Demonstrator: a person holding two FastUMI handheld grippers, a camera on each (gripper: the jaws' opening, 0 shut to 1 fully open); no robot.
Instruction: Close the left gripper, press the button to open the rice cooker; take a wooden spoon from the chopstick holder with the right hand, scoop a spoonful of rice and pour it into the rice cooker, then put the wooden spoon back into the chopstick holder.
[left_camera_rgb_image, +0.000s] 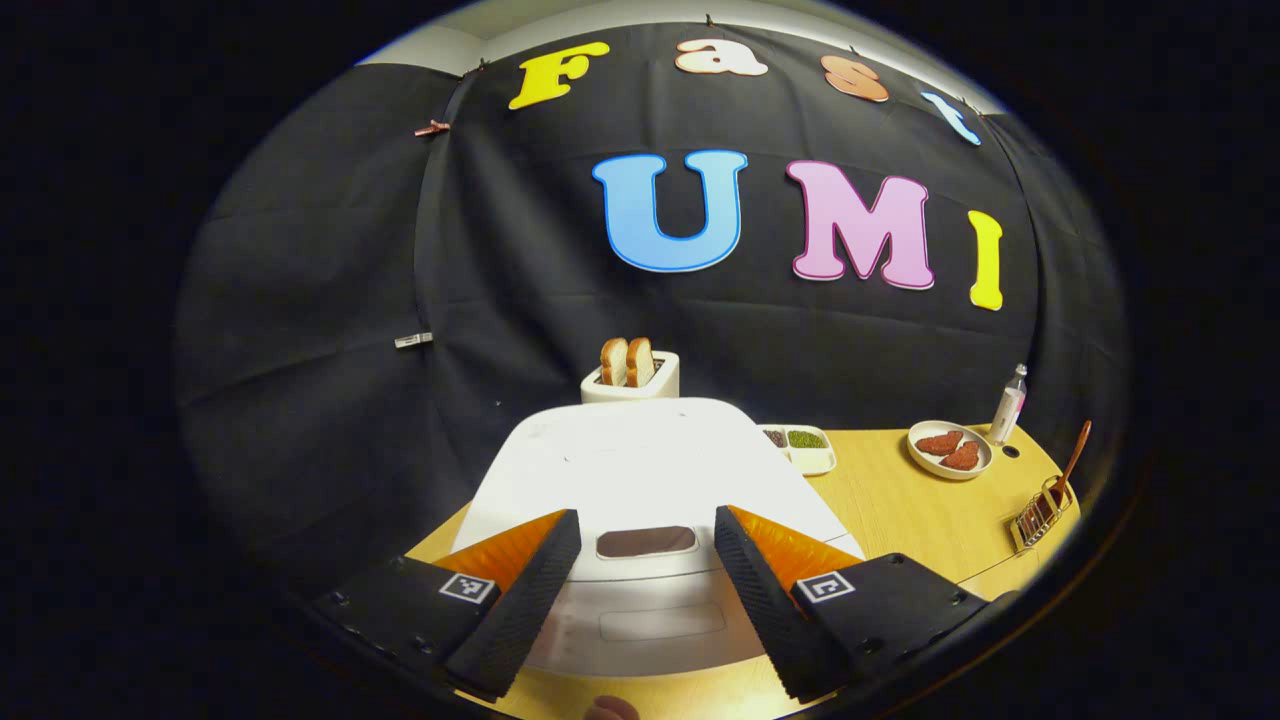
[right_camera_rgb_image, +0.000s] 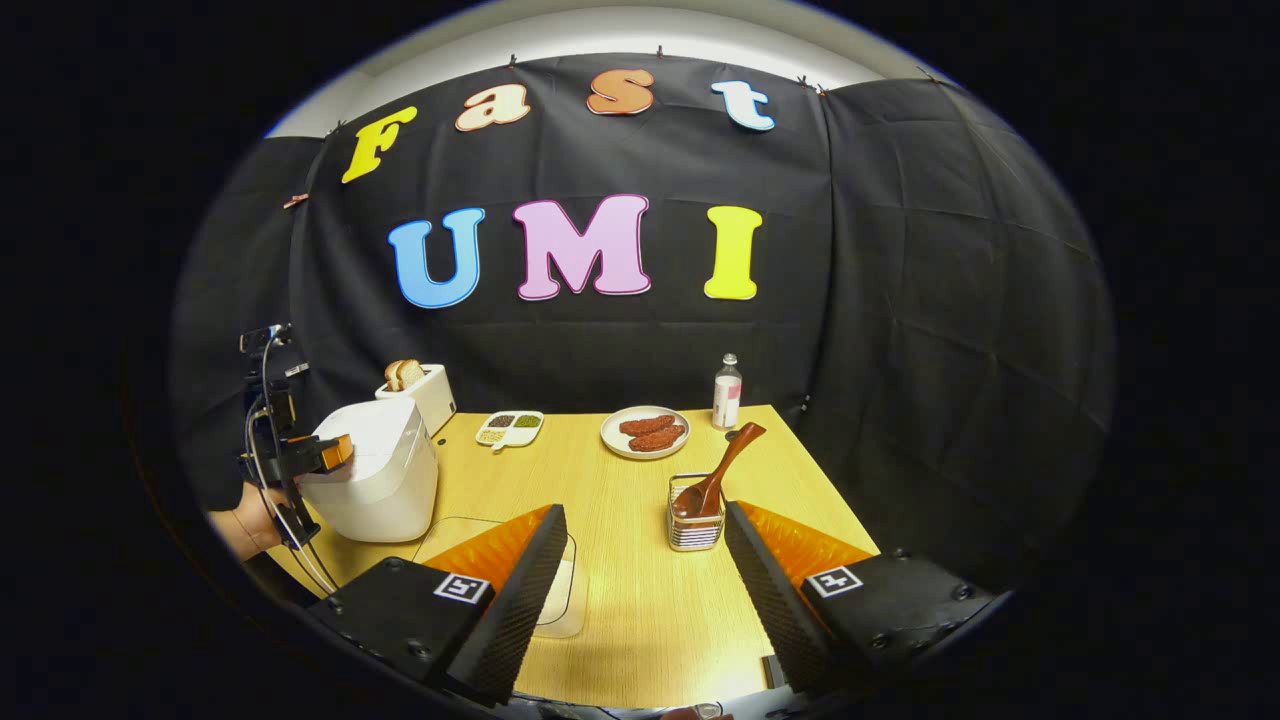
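The white rice cooker (left_camera_rgb_image: 640, 455) stands right in front of my left gripper (left_camera_rgb_image: 646, 520), lid down, with a dark panel (left_camera_rgb_image: 646, 541) between the fingers. The left gripper is open and holds nothing. In the right gripper view the left gripper (right_camera_rgb_image: 320, 455) hovers at the front of the rice cooker (right_camera_rgb_image: 375, 480), held by a hand (right_camera_rgb_image: 240, 530). My right gripper (right_camera_rgb_image: 645, 590) is open and empty above the table. Just beyond its right finger, a wire chopstick holder (right_camera_rgb_image: 695, 525) holds a wooden spoon (right_camera_rgb_image: 725, 465), handle leaning up to the right. A clear container (right_camera_rgb_image: 560, 595) sits partly hidden behind the left finger.
A toaster (right_camera_rgb_image: 425, 392) with bread stands behind the cooker. Along the back of the wooden table (right_camera_rgb_image: 620, 500) are a sectioned tray of grains (right_camera_rgb_image: 510, 428), a plate of red food (right_camera_rgb_image: 645, 432) and a small bottle (right_camera_rgb_image: 727, 392). The table's right edge is close beyond the holder.
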